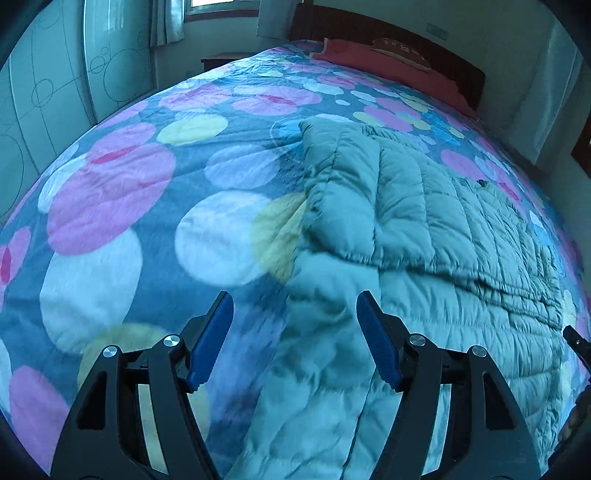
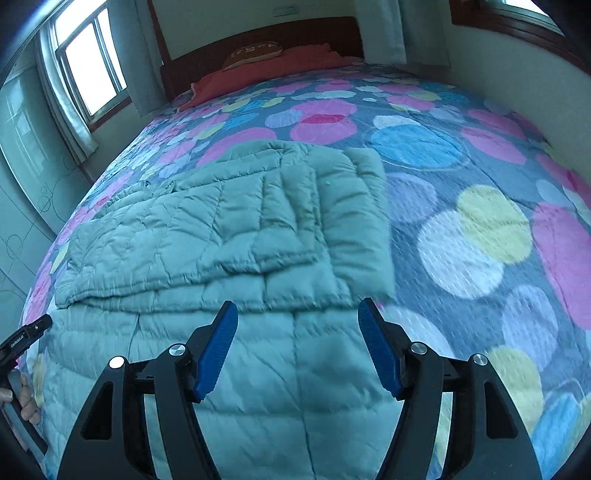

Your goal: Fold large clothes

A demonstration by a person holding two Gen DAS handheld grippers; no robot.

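We hold our left gripper point(image 1: 295, 306) over the bed with its blue jaws standing wide apart and nothing between them; below it lies the left edge of the padded jacket point(image 1: 424, 229) where it meets the spotted bedspread point(image 1: 110, 206). Our right gripper point(image 2: 297, 314) hangs likewise over the near part of the jacket point(image 2: 221, 236), its jaws spread and empty, the pads point(image 2: 216, 354) clear of the cloth. The jacket, pale green and quilted, lies flat on the bedspread point(image 2: 480, 229) toward the foot edge of the bed, about midway between the two side edges. Its far part is folded over onto itself, so that a doubled layer rests on top with a sleeve-like strip along one side. Bare bedspread shows on both sides of it and beyond it. At the head edge lie a red blanket point(image 2: 266, 70) and a pillow point(image 2: 255, 51) against the dark headboard point(image 2: 258, 33). In the right wrist view the other gripper's tip pokes in at the left edge, with fingers point(image 2: 27, 402) wrapped on its handle. A window point(image 2: 88, 62) stands by the head-side corner of the room.
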